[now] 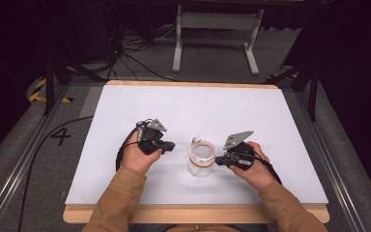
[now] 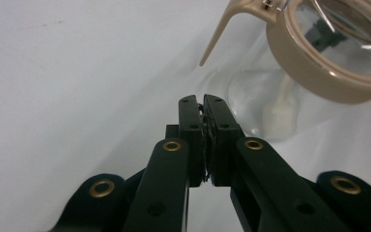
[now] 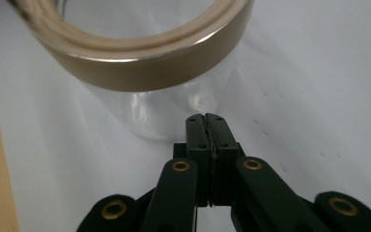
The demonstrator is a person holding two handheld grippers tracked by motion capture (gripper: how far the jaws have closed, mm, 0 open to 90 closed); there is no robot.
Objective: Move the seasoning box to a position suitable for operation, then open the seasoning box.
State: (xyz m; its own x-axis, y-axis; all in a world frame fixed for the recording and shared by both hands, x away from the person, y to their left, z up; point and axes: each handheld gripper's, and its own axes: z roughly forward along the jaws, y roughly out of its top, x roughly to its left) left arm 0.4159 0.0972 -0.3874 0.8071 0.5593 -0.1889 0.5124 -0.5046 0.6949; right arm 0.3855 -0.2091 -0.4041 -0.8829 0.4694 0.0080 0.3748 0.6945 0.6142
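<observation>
**Two closed grippers flank a glass jar on the white table**

While the white table (image 1: 193,104) takes up most of the high view, its pale wooden edge showing along the near and far sides, a person's two forearms in tan sleeves (image 1: 121,193) come in from the bottom, one on each side of a single object. That object is a clear glass jar (image 1: 202,158) with a beige ring around its mouth, standing upright near the middle of the table, slightly toward the near edge. From the left gripper view a thin beige tab (image 2: 217,36) sticks out from the ring and curves downward, and some whitish material lies at the bottom of the jar.

To the jar's left, the left hand-held gripper (image 1: 170,145) is held in the left hand (image 1: 137,155), its tip pointing toward the jar but apart from it. Its jaws are pressed together with nothing between them.

On the other side, the right hand-held gripper (image 1: 218,159) sits in the right hand (image 1: 256,166), its tip just beside the jar's wall; whether it touches the glass cannot be told. Its jaws are likewise clenched on nothing. A grey three-cornered plate tops each gripper.
</observation>
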